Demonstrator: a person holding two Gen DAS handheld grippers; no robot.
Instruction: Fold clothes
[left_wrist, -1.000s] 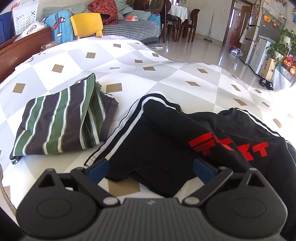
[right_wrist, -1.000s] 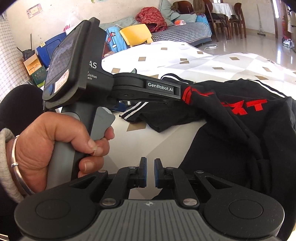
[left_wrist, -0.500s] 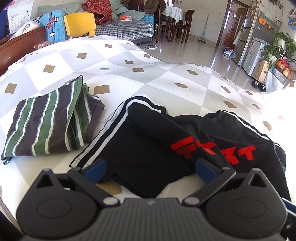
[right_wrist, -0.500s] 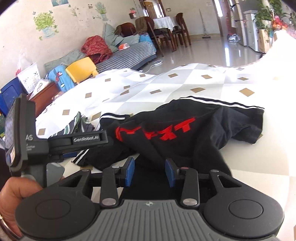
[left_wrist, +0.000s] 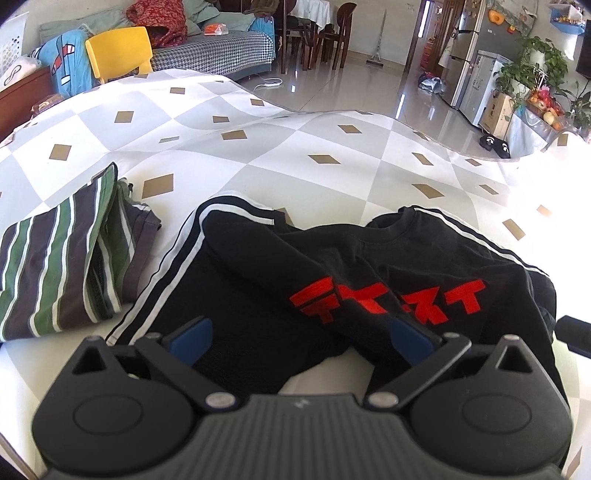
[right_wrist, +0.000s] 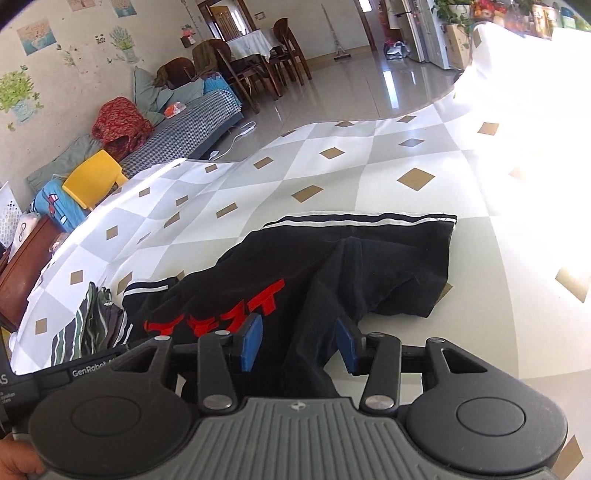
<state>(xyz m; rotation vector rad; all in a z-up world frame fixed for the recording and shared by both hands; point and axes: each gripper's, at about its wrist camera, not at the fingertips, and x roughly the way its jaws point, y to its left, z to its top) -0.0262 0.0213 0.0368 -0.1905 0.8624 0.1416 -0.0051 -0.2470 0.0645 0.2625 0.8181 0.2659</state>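
Note:
A black T-shirt (left_wrist: 258, 295) with red lettering and white shoulder stripes lies crumpled on the checked tablecloth (left_wrist: 332, 166). My left gripper (left_wrist: 301, 341) is open wide just above the shirt's near edge, and its blue pads (left_wrist: 192, 339) touch no cloth. From the right wrist view the same shirt (right_wrist: 332, 266) spreads ahead, one sleeve stretched out to the right. My right gripper (right_wrist: 299, 345) hangs over the shirt's near hem with its jaws opening. A fold of black fabric runs between them, and the pads (right_wrist: 251, 343) are not pressing on it.
A folded green-and-grey striped garment (left_wrist: 62, 266) lies left of the shirt. The left gripper's body (right_wrist: 85, 369) and a hand (right_wrist: 14, 458) fill the right view's lower left. Beyond the table are a yellow chair (left_wrist: 118, 51), a sofa (left_wrist: 214, 55) and shiny floor.
The right gripper went from shut to open and swung right along the shirt's hem, away from the left gripper. The left gripper drifted slightly to the right over the shirt and stayed open.

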